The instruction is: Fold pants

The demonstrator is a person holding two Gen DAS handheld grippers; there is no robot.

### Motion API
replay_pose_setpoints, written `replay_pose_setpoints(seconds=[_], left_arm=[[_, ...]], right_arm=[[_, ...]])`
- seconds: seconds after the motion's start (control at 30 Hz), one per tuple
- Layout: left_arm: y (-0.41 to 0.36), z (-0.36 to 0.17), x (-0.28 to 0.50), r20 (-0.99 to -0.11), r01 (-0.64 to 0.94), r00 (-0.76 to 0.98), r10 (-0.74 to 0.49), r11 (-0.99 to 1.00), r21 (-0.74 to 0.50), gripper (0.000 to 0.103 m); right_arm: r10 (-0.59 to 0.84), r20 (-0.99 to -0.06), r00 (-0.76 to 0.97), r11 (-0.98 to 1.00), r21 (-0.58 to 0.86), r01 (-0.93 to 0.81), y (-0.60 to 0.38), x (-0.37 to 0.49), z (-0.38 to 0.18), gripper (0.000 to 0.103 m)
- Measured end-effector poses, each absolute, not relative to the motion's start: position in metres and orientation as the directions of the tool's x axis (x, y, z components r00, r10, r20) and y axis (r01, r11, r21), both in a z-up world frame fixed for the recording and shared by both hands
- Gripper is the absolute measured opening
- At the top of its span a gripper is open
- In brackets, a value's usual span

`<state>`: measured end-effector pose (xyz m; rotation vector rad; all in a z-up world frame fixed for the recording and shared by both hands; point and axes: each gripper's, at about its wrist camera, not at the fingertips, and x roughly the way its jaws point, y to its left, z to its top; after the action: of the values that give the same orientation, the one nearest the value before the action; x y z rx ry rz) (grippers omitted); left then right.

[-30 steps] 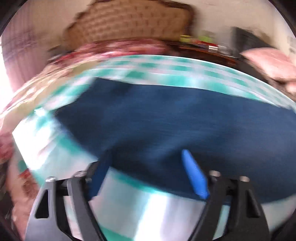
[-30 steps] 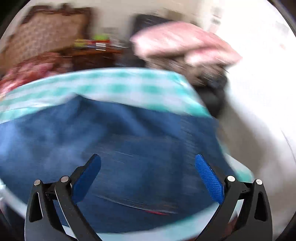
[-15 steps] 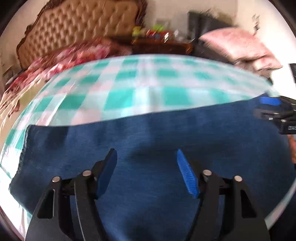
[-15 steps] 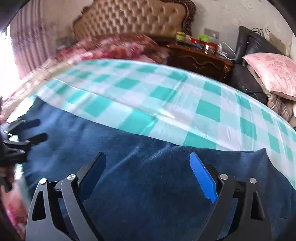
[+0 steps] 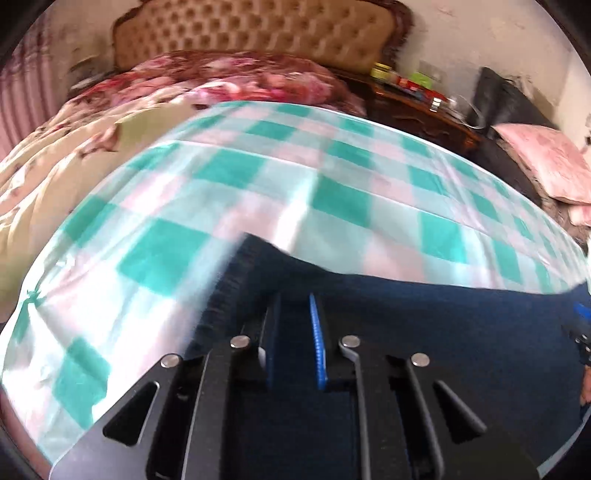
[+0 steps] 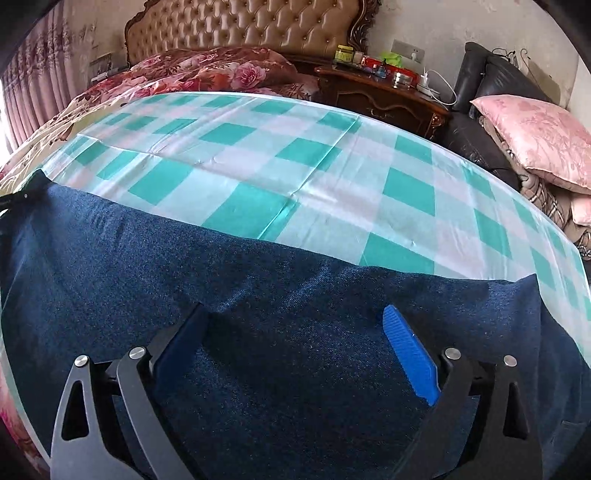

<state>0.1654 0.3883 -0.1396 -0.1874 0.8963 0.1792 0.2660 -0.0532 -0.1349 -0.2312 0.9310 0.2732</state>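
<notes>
Checked sheet [image 6: 258, 155] covers the bed; a tufted headboard [image 6: 251, 26] and a nightstand [image 6: 384, 92] stand behind it. Pants [image 6: 295, 314] lie flat along the near edge of the sheet, long axis running left to right across both views.

Left end: the left gripper [image 5: 295, 325] sits just inside the pants' left edge. Its jaws are narrow, with dark cloth between the pads. Judgement: it grips the fabric there, though blur hides the exact contact.

Centre to right: the right gripper [image 6: 295, 350] hovers over the middle-right of the pants, jaws wide, holding nothing. The pants' right corner [image 6: 528, 284] lies to the right of this gripper.

Judgement: the left end is secured, so the next fold likely carries it rightward along the long axis, toward the right gripper's side.
</notes>
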Motion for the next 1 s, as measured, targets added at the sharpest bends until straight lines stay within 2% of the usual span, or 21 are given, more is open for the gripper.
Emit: replay_pose_setpoints(seconds=[0.07, 0.1, 0.13, 0.17, 0.23, 0.3, 0.37, 0.43, 0.5, 0.53, 0.63, 0.7, 0.73, 0.83, 0.97, 1.0], left_arm=[[0.400, -0.138, 0.164, -0.784, -0.286, 0.610, 0.117, 0.955, -0.080, 0.009], [0.407, -0.136, 0.159, -0.780, -0.333, 0.605, 0.161, 0.941, -0.064, 0.013], [0.412, -0.134, 0.152, -0.780, -0.394, 0.580, 0.235, 0.919, -0.016, 0.030], [0.420, -0.132, 0.143, -0.765, -0.469, 0.551, 0.334, 0.882, 0.048, 0.066], [0.434, -0.128, 0.125, -0.741, -0.550, 0.527, 0.417, 0.831, 0.077, 0.066], [0.443, -0.120, 0.098, -0.727, -0.527, 0.612, 0.311, 0.846, -0.083, 0.066], [0.436, -0.113, 0.077, -0.693, -0.450, 0.685, 0.223, 0.878, -0.163, 0.066], [0.418, -0.118, 0.069, -0.707, -0.357, 0.687, 0.169, 0.925, -0.126, 0.065], [0.403, -0.131, 0.068, -0.747, -0.313, 0.638, 0.188, 0.949, -0.028, 0.057], [0.401, -0.139, 0.070, -0.765, -0.315, 0.607, 0.215, 0.949, 0.017, 0.058], [0.401, -0.141, 0.062, -0.751, -0.320, 0.621, 0.226, 0.947, 0.021, 0.061], [0.396, -0.142, 0.064, -0.748, -0.308, 0.612, 0.257, 0.948, 0.074, 0.062], [0.393, -0.141, 0.064, -0.749, -0.308, 0.606, 0.266, 0.947, 0.088, 0.062], [0.401, -0.140, 0.059, -0.763, -0.344, 0.608, 0.220, 0.939, -0.002, 0.061], [0.406, -0.138, 0.053, -0.763, -0.354, 0.616, 0.194, 0.934, -0.048, 0.055], [0.404, -0.137, 0.052, -0.763, -0.350, 0.616, 0.195, 0.936, -0.044, 0.053]], right_arm=[[0.133, -0.814, 0.565, 0.942, -0.074, -0.328, -0.052, 0.266, -0.135, 0.092], [0.133, -0.814, 0.565, 0.942, -0.074, -0.328, -0.052, 0.266, -0.135, 0.092], [0.131, -0.814, 0.566, 0.942, -0.076, -0.327, -0.051, 0.266, -0.135, 0.092], [0.132, -0.814, 0.566, 0.942, -0.075, -0.328, -0.052, 0.266, -0.135, 0.092], [0.131, -0.814, 0.566, 0.942, -0.076, -0.327, -0.052, 0.266, -0.135, 0.092], [0.130, -0.814, 0.566, 0.942, -0.077, -0.327, -0.051, 0.265, -0.135, 0.092], [0.126, -0.813, 0.568, 0.942, -0.081, -0.325, -0.051, 0.265, -0.135, 0.092], [0.108, -0.807, 0.580, 0.942, -0.104, -0.320, -0.048, 0.264, -0.133, 0.092], [0.092, -0.794, 0.601, 0.940, -0.130, -0.316, -0.041, 0.261, -0.128, 0.090], [0.124, -0.790, 0.601, 0.941, -0.097, -0.323, -0.036, 0.259, -0.121, 0.086], [0.237, -0.758, 0.607, 0.926, -0.013, -0.378, -0.008, 0.249, -0.096, 0.078], [0.292, -0.747, 0.598, 0.897, -0.003, -0.443, 0.023, 0.242, -0.086, 0.064], [0.327, -0.752, 0.572, 0.882, 0.026, -0.471, 0.037, 0.241, -0.085, 0.064], [0.393, -0.776, 0.494, 0.842, 0.087, -0.533, 0.079, 0.240, -0.094, 0.058], [0.377, -0.818, 0.435, 0.817, 0.072, -0.572, 0.126, 0.243, -0.117, 0.027], [0.357, -0.828, 0.433, 0.822, 0.059, -0.567, 0.131, 0.245, -0.122, 0.022]])
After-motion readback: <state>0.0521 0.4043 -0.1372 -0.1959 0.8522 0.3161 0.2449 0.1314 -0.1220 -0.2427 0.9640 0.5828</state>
